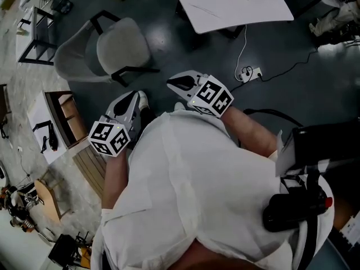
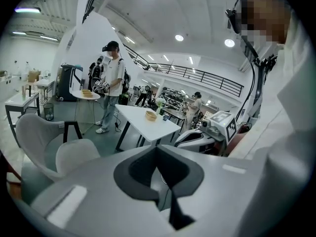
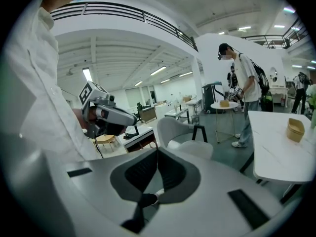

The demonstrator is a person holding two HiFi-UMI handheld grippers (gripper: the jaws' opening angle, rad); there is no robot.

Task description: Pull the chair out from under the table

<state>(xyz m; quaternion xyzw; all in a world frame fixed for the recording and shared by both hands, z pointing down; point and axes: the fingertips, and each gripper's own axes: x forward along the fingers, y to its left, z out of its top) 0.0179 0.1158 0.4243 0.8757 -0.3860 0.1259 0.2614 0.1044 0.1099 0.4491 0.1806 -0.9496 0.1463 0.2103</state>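
Note:
A light grey shell chair [image 1: 112, 52] with black legs stands on the dark floor, well to the left of the white table [image 1: 230, 4] and apart from it. My left gripper [image 1: 134, 99] is held close to my body, shut and empty, and points toward the chair. My right gripper [image 1: 181, 83] is beside it, also shut with nothing between its fingers. In the left gripper view the chair [image 2: 54, 147] is at lower left and the table [image 2: 148, 122] is in the middle, beyond the left gripper [image 2: 157, 149]. The right gripper view has the chair [image 3: 182, 135] straight ahead of the right gripper [image 3: 158, 152] and the table [image 3: 281, 147] at right.
A white power strip [image 1: 250, 73] with cables lies on the floor below the table. A black frame stand [image 1: 36, 35] and a low wooden shelf [image 1: 64, 117] are at left. A person [image 2: 113, 78] stands by a small round table. A wooden bowl [image 2: 150, 115] sits on the white table.

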